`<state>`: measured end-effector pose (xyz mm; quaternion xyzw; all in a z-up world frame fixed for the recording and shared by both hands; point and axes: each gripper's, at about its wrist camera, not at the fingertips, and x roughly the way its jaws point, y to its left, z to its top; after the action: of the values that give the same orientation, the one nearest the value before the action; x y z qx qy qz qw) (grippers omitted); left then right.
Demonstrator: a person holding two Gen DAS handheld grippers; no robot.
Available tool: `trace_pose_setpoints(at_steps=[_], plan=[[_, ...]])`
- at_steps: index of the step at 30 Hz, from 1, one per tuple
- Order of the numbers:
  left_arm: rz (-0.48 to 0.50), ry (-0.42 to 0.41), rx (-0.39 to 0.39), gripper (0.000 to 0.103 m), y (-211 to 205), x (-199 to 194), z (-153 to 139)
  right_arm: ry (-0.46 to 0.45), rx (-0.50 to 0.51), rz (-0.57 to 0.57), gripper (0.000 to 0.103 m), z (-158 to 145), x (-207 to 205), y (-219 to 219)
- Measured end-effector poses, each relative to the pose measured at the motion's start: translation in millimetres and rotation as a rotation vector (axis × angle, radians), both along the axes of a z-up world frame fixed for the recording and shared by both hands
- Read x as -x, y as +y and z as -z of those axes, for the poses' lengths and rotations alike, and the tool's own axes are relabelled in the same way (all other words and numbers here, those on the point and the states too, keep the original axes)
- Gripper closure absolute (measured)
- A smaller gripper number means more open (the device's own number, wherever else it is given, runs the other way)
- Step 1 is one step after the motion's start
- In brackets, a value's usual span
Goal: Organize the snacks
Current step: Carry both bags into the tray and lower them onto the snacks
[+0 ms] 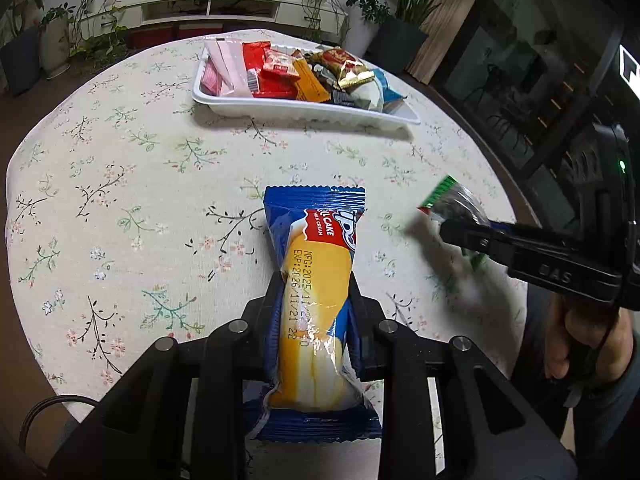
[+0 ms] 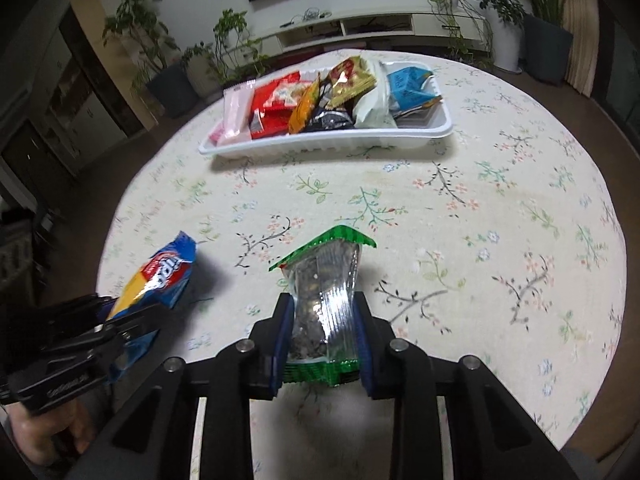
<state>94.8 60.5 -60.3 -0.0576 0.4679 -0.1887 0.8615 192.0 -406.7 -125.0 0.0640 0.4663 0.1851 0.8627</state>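
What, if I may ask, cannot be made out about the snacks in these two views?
- Roll cake packet: brand name cut by the wrapper's fold, left wrist view.
- Green-edged packet: no label readable, right wrist view; blurred and partly behind the right gripper in the left.
- White tray: lower snacks buried under upper ones, both views.

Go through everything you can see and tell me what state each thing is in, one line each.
Blue roll cake packet: sealed, clamped in left gripper.
Clear green-edged snack packet: pinched in right gripper.
White plastic tray: crowded with wrapped snacks.
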Motion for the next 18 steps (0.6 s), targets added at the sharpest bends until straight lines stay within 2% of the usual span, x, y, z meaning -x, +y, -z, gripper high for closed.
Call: trace_pose_setpoints(at_steps=[12,18], plan=[[-0.049,-0.024,0.053,0.078,21,-7,-22,-0.031,-0.097,0.098,0.072,-24,3,-50],[-0.081,-0.07,0.068,0.078,37,-32,-50,-0.048,-0.128,0.17,0.072,-39,-13,-84]])
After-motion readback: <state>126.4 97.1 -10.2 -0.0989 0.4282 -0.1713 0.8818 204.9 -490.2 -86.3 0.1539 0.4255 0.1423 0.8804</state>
